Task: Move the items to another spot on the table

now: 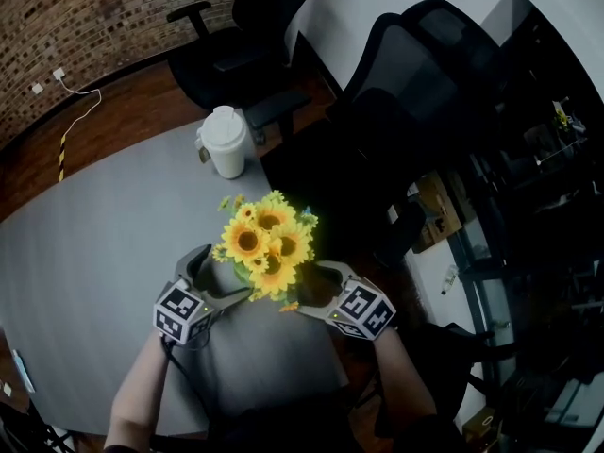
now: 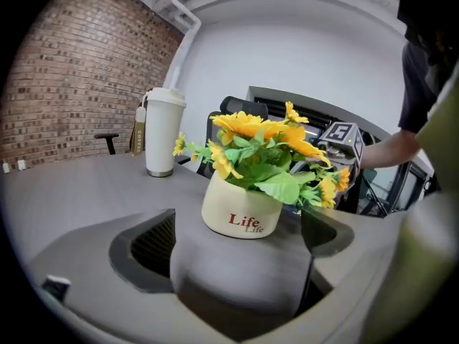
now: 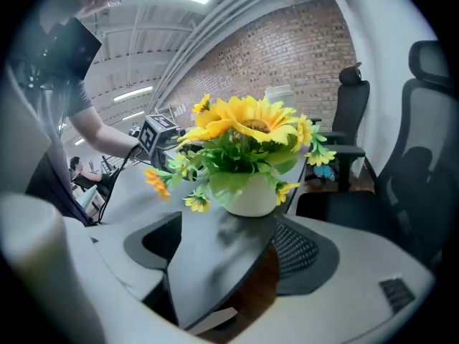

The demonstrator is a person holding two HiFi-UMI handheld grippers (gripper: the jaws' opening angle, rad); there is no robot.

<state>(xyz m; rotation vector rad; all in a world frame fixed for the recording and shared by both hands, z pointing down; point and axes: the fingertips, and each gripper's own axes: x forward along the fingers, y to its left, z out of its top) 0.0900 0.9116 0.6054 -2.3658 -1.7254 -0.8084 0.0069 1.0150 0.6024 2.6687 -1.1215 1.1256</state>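
A cream pot marked "Life" (image 2: 240,215) filled with yellow sunflowers (image 1: 265,242) stands near the table's right edge. My left gripper (image 1: 221,276) is open just to the pot's left, its jaws spread wide with the pot a short way ahead of them and nothing between. On the pot's right, my right gripper (image 1: 317,289) is open too, facing the pot (image 3: 251,196) without touching it. A white lidded cup (image 1: 226,142) stands farther back on the table. It also shows in the left gripper view as the cup (image 2: 163,131) behind the pot.
The grey table (image 1: 104,234) ends close to the pot on the right, where its edge (image 3: 237,278) meets the wooden floor. Black office chairs (image 1: 415,92) crowd that side. One more chair (image 1: 241,26) stands behind the cup.
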